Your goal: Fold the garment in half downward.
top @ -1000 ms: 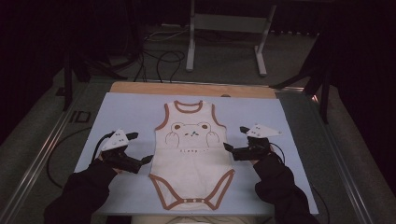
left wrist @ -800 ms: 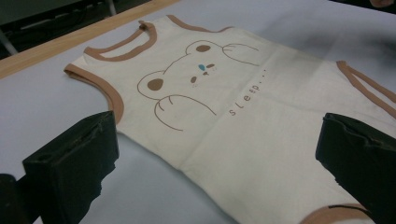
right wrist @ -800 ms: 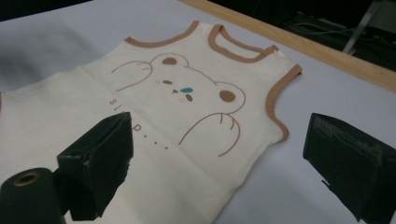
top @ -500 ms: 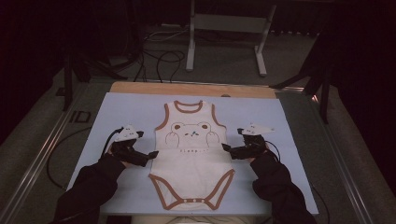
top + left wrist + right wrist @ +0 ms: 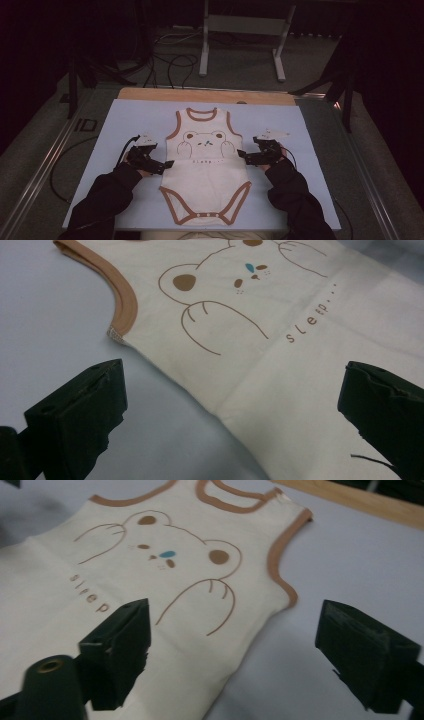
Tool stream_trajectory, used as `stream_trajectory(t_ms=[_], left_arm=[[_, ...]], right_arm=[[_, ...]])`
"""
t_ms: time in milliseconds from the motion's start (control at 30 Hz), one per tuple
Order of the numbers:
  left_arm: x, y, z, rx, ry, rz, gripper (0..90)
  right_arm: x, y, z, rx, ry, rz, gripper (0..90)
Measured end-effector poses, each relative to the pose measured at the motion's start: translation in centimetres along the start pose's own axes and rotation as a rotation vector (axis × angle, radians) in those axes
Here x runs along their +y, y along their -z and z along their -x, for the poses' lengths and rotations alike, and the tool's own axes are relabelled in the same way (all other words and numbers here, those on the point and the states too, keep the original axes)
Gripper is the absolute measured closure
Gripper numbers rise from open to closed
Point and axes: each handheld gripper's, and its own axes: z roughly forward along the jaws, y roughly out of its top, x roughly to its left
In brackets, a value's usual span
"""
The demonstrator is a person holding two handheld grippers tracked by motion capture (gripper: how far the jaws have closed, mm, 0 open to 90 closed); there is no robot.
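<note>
High view: a cream baby bodysuit (image 5: 206, 167) with brown trim and a bear print lies flat, front up, in the middle of a pale blue mat (image 5: 310, 165) on the table, neck opening away from the person. The left gripper (image 5: 167, 163) sits at the garment's left side edge, the right gripper (image 5: 241, 155) at its right side edge, both level with the waist below the bear. In the left gripper view the jaws stand wide apart, one over the mat and one over the fabric, with the side seam between them and nothing pinched. In the right gripper view the jaws have just been closing a little but stand wide, straddling the garment's edge, the cloth between them not gripped.
</note>
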Motion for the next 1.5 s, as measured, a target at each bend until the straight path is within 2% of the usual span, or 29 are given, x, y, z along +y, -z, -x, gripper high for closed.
stream_trajectory(t_ms=[133,333,467,633,800,867,1000,1200,1500], left_arm=[[0.2,-0.6,-0.3,0.0,0.023,-0.016,0.4],[0.4,-1.3,-0.5,0.035,0.055,-0.044,1.2],[0.4,-1.8,-0.7,0.024,0.067,-0.067,2.5],[0.3,-2.2,-1.0,0.027,0.091,-0.075,17.5],[0.2,-2.6,-1.0,0.073,0.083,-0.086,33.0],[0.2,-2.7,-1.1,0.069,0.094,-0.086,39.5],[0.2,-3.3,-1.1,0.061,0.105,-0.11,47.6],[0.3,-3.7,-0.8,0.071,0.083,-0.111,57.5],[0.3,-3.7,-1.0,0.091,0.102,-0.114,71.8]], right_arm=[[-0.3,-0.8,0.0,0.006,-0.016,-0.031,15.3],[-0.6,-2.0,-0.1,0.002,-0.016,-0.109,26.8],[-0.7,-2.5,0.0,-0.018,-0.027,-0.137,31.4],[-0.9,-2.9,0.4,-0.016,-0.041,-0.158,38.2],[-1.1,-3.2,0.7,-0.015,-0.054,-0.178,42.4],[-1.1,-3.3,0.7,-0.013,-0.06,-0.182,45.5],[-1.2,-3.6,0.8,-0.022,-0.065,-0.194,49.1],[-1.1,-3.8,0.7,-0.022,-0.067,-0.204,54.9],[-0.9,-3.9,0.1,-0.024,-0.033,-0.222,72.1]])
